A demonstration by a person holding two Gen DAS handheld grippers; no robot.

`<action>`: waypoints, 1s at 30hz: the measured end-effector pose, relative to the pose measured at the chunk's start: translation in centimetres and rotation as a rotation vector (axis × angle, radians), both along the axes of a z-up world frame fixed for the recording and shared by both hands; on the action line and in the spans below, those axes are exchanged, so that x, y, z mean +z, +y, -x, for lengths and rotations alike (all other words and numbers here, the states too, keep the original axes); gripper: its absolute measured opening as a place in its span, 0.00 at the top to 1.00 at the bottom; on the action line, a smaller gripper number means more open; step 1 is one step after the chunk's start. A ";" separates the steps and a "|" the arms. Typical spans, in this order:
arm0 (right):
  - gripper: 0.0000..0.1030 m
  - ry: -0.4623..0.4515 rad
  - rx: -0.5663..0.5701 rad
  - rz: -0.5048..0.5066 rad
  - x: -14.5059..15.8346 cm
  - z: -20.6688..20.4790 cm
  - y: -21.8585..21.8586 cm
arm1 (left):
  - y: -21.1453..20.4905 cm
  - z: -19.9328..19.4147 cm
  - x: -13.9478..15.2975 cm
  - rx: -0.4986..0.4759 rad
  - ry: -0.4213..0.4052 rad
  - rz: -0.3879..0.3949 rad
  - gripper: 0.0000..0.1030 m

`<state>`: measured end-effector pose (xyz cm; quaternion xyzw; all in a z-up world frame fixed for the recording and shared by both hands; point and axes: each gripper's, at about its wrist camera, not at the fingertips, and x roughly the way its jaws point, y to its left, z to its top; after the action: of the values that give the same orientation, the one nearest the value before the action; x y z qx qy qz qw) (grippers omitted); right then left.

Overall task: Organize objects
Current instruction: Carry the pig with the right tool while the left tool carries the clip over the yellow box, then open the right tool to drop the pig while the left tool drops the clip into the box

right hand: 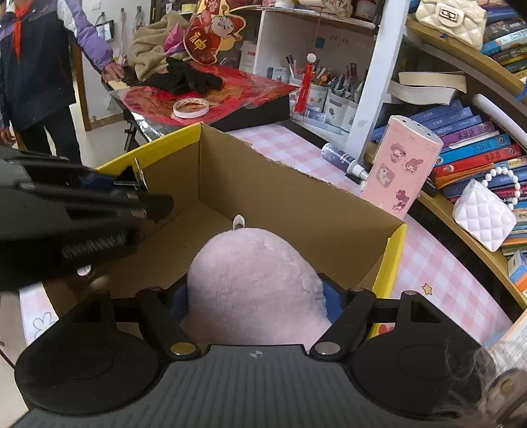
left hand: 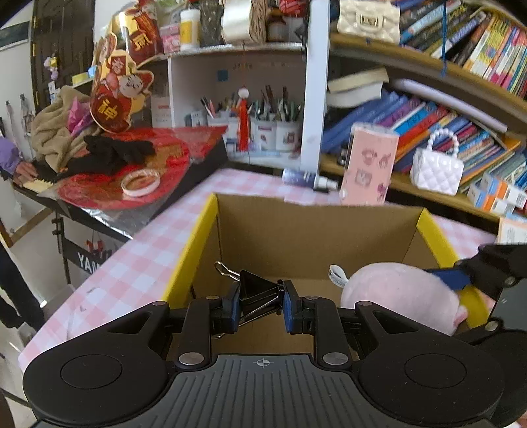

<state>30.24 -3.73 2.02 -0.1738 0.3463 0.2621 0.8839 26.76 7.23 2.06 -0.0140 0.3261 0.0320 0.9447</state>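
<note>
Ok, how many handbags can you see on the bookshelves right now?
2. A cream handbag sits on the upper shelf above the books; a white quilted handbag with a bead handle sits on the lower shelf beside the books. Others may be hidden beyond the view.

Both views are bright with soft, even daylight; no single light source shows. Shadows are faint, the deepest lying inside the box [left hand: 316,237] and under the shelves [left hand: 411,62]. The fisheye lens bows straight lines hard toward the edges, so the books [right hand: 467,138] and post [right hand: 375,75] curve, and the corners go black. The toy [right hand: 257,280] and the gripper bodies up close are slightly soft; the left gripper [right hand: 141,194] is smeared
</note>
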 end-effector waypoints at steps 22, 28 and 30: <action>0.23 0.040 0.102 0.074 -0.5 0.0 1.2 | 0.3 -0.2 -2.1 -0.022 0.081 0.000 0.68; 0.26 0.020 0.141 0.072 -0.4 0.3 1.3 | 0.6 -0.2 -2.3 0.010 0.111 0.006 0.72; 0.26 0.020 0.153 0.071 -0.5 0.1 1.5 | 0.9 -0.2 -2.4 0.032 0.110 0.007 0.72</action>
<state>30.13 -2.26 1.56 -0.2283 0.3501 0.3181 0.8510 26.92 8.13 -0.29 -0.0209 0.3775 0.0466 0.9246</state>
